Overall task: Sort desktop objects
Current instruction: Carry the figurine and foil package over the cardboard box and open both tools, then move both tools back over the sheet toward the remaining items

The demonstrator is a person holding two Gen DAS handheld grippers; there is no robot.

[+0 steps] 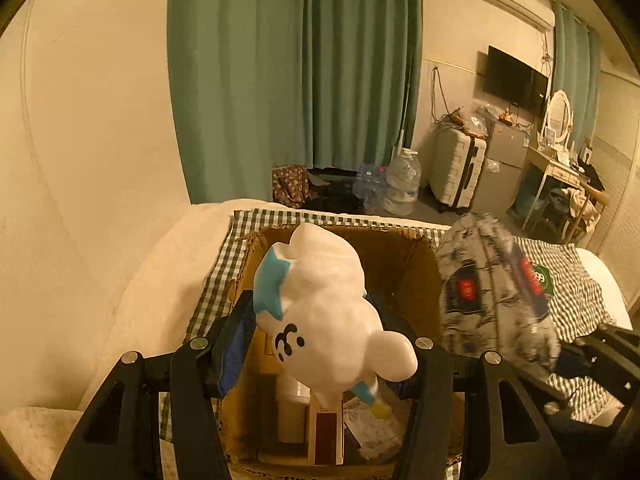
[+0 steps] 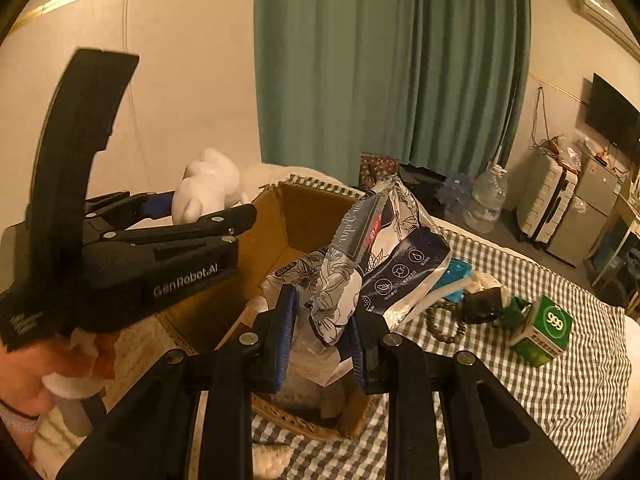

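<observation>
The left gripper [image 1: 316,344] clamps a white plush toy [image 1: 328,308] with a blue star above an open cardboard box [image 1: 404,264]. Beside it, the right gripper [image 2: 320,332] pinches a floral-printed plastic packet [image 2: 376,256] over the same box's near corner. The box sits on a green checked cloth [image 2: 560,392] covering the bed, alongside a bead bracelet [image 2: 440,322] and a green carton [image 2: 546,330] marked "999". The left gripper's body reads "GenRobot.AI".

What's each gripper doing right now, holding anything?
Left gripper: closed on the white plush toy, above the cardboard box.
Right gripper: closed on the patterned plastic packet, also over the box.
</observation>
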